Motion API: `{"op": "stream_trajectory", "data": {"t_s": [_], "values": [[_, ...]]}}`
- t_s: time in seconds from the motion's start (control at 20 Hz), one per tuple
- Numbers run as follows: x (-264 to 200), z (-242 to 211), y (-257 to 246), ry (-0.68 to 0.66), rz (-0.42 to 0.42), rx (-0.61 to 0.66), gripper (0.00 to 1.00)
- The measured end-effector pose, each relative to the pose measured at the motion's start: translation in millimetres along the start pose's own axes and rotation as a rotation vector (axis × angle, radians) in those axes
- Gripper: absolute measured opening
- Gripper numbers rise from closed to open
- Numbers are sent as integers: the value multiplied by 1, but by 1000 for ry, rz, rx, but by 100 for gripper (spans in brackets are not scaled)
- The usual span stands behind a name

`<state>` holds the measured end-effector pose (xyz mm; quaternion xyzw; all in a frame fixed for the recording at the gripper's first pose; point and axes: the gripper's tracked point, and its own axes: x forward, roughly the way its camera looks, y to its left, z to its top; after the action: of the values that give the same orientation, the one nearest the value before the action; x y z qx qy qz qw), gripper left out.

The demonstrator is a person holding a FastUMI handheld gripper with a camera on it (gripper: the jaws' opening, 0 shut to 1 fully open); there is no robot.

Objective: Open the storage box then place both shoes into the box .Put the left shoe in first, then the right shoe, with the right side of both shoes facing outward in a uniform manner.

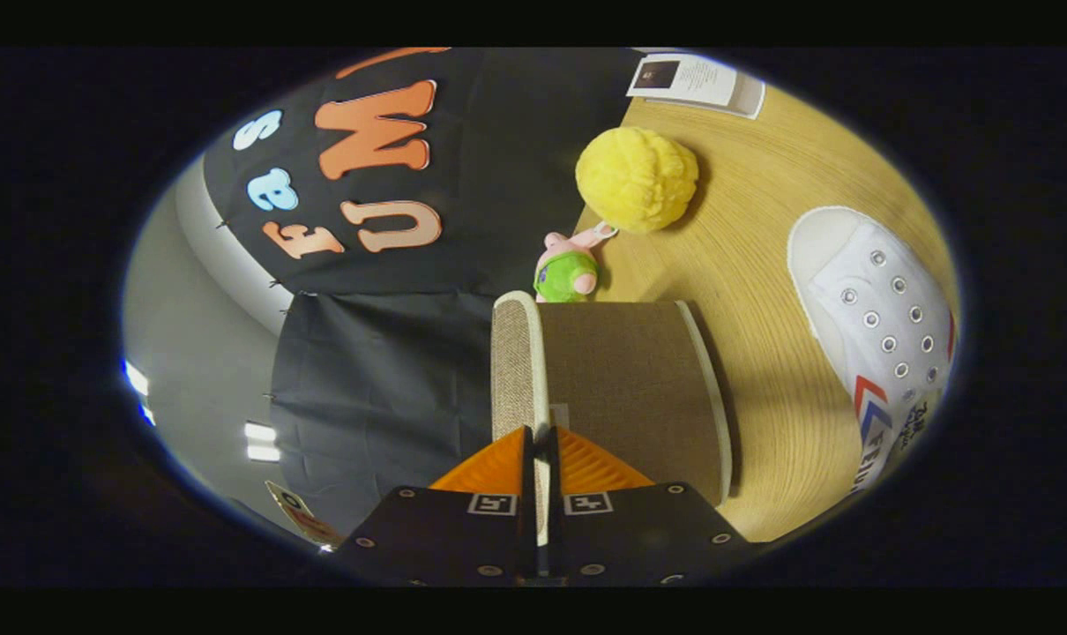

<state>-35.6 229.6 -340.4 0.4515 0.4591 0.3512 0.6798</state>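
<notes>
Gripper view: tool (540, 434) narrow, orange fingers (489, 466) pinching pale edge of box lid (518, 362). Lid stands raised off brown box (626, 388); opening looks underway. White shoe (886, 326) right of box on table (763, 265), not yet in; second shoe unseen. Beyond box: pink-green plush (567, 269), yellow ball (637, 178), paper (697, 81). Black cloth wall left of box.

The gripper (540, 454) is rolled sideways — orange jaws nearly together, pinching a thin edge.
</notes>
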Motion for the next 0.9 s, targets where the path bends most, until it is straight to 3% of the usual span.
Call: {"op": "stream_trajectory", "data": {"t_s": [0.1, 0.25, 0.9], "values": [[0, -3, 4, 6, -5, -17, 1], [-5, 5, 41, -24, 94, 3, 0], [16, 8, 131, -42, 140, -117, 0]]}}
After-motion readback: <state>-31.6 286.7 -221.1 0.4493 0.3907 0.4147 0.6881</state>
